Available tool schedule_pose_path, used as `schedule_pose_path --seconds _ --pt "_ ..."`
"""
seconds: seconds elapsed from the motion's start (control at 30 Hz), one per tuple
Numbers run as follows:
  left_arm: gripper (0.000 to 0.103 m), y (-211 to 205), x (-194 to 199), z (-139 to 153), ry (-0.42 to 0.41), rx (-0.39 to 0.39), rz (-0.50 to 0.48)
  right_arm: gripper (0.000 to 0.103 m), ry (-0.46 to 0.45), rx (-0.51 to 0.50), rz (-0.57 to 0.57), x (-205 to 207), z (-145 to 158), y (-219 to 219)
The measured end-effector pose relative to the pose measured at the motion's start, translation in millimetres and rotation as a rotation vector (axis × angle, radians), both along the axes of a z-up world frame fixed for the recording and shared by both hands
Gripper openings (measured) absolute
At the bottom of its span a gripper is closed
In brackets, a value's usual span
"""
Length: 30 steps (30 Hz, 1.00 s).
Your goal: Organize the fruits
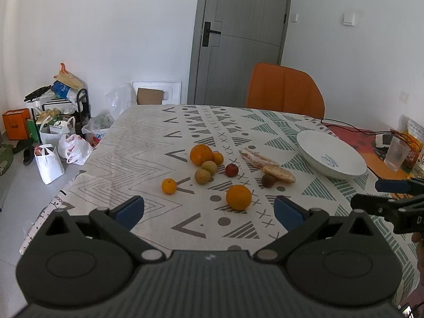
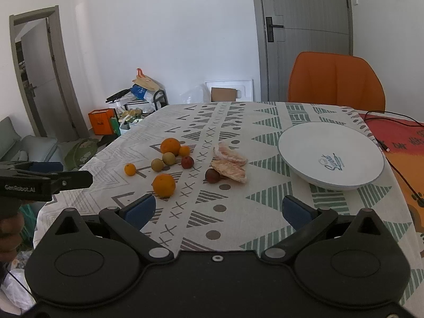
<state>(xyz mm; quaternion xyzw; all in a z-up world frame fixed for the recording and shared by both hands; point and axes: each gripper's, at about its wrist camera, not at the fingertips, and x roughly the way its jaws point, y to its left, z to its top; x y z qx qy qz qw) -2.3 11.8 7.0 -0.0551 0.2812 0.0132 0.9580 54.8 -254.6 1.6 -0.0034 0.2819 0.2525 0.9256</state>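
Loose fruit lies mid-table on the patterned cloth (image 1: pixel 148 137): a near orange (image 1: pixel 238 197), a larger far orange (image 1: pixel 201 154), a small orange (image 1: pixel 169 186), two greenish-brown round fruits (image 1: pixel 203 176), a dark red fruit (image 1: pixel 232 169), a brown fruit (image 1: pixel 268 180) and two peeled pomelo segments (image 1: pixel 278 172). A white bowl (image 1: pixel 331 156) stands empty at the right. My left gripper (image 1: pixel 209 212) hovers open, just short of the near orange. My right gripper (image 2: pixel 218 210) is open too, above the cloth between the near orange (image 2: pixel 164 185) and the bowl (image 2: pixel 331 156).
An orange chair (image 1: pixel 285 90) stands behind the table's far edge. A clear cup (image 1: pixel 396 153), cables and packets sit at the far right on a red mat. Bags and boxes (image 1: pixel 53 132) crowd the floor to the left. A grey door (image 1: pixel 238 37) is behind.
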Motion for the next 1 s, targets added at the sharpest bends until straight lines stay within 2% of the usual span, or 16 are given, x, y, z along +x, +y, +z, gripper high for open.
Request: schedule_pose_path --seconds 0.6,0.73,1.0 --pt "0.103 1.8 0.6 -2.8 0.0 -0.003 0.002 0.103 0.011 -0.004 -0.001 1.9 -2.3 0.3" --pt "0.103 1.0 0.0 -2.9 -0.011 0.005 -0.001 0.103 -0.015 -0.008 -0.011 3.4 0.1 -1.6" --pt "0.103 4.3 4.1 -8.4 -0.04 -0.01 0.008 0.103 -0.008 -0.015 -0.022 13.5 -8.5 -2.5"
